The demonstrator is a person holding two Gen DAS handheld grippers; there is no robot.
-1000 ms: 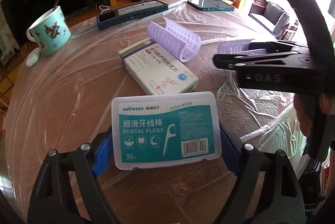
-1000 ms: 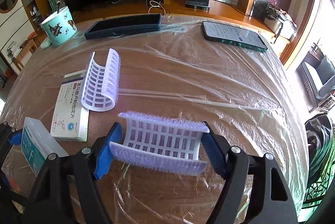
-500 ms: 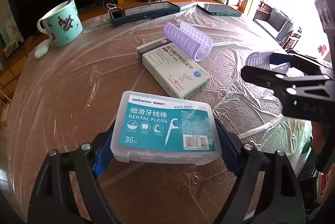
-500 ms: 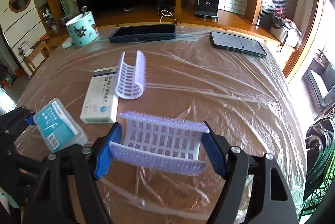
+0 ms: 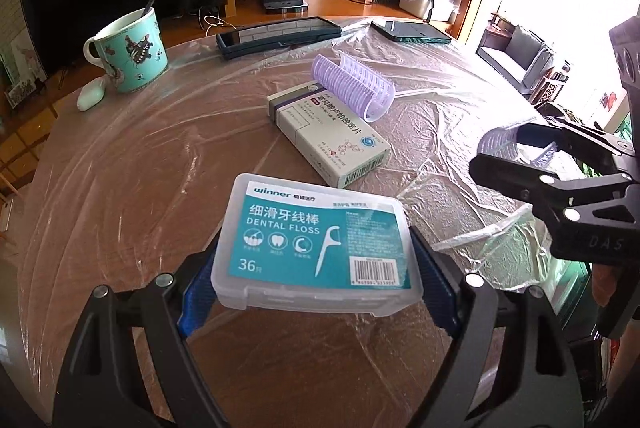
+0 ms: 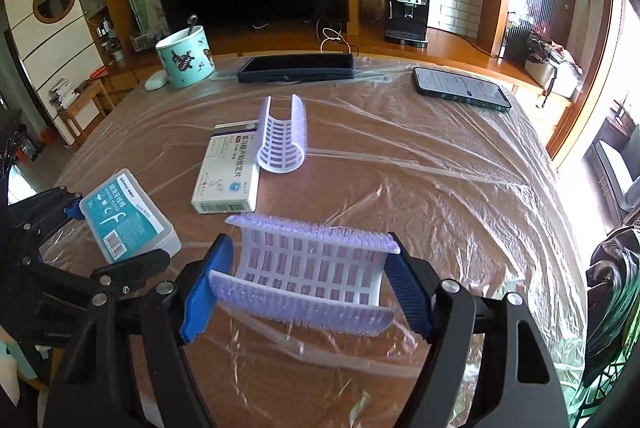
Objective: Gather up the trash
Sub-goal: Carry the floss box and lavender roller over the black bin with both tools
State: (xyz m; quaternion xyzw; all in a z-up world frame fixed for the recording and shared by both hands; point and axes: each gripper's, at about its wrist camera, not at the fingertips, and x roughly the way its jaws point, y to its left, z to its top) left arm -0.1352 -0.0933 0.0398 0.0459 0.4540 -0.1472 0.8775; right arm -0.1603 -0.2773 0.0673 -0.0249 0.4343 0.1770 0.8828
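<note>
My left gripper (image 5: 316, 274) is shut on a clear dental floss box (image 5: 316, 246) with a teal label, held above the table. My right gripper (image 6: 308, 284) is shut on a lilac half-shell hair roller (image 6: 312, 268), blue pads pressing its two ends. In the right wrist view the floss box (image 6: 128, 214) and left gripper (image 6: 100, 228) appear at the left. A second lilac roller half (image 5: 354, 83) leans on a white medicine box (image 5: 328, 135) at mid-table; in the right wrist view the same roller half (image 6: 282, 135) rests against the medicine box (image 6: 228, 171).
Clear plastic film covers the round wooden table (image 6: 420, 167). At the far edge stand a teal mug (image 6: 184, 57) with a spoon, a dark long case (image 6: 296, 67) and a phone (image 6: 460, 89). A dark bag (image 6: 612, 288) hangs off the right edge.
Both grippers have drawn back from the table's middle with their loads, the right one more; the medicine box and the roller half on it now look farther away. The grips look unchanged.
</note>
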